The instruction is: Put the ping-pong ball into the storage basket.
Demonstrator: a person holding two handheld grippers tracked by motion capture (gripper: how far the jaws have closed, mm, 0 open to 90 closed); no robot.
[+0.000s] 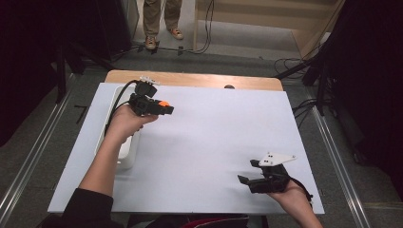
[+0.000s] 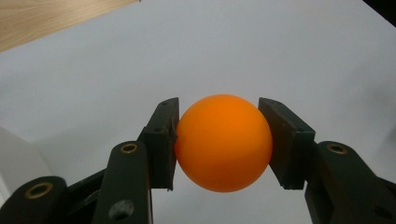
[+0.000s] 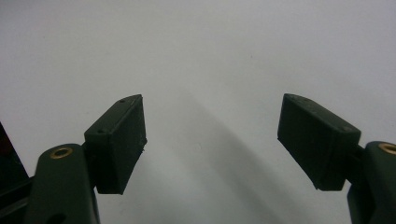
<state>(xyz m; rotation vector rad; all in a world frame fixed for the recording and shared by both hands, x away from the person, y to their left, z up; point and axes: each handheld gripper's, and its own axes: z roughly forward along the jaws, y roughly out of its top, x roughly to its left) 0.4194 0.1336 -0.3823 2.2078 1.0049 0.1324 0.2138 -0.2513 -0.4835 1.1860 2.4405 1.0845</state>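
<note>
While the white surface point(image 1: 204, 142) is lying bare at its middle, the left claw point(image 1: 164, 108) is gripping an orange ball point(image 2: 223, 142) between both pads, held above the surface's far left part, just beside a white tray point(image 1: 129, 151). The right claw point(image 1: 247, 179) is hovering wide apart, holding nothing, near the surface's near right corner

A lab or studio: black curtains point(image 1: 28, 57), floor cables point(image 1: 204, 28), white-topped table point(image 1: 214, 137).
</note>
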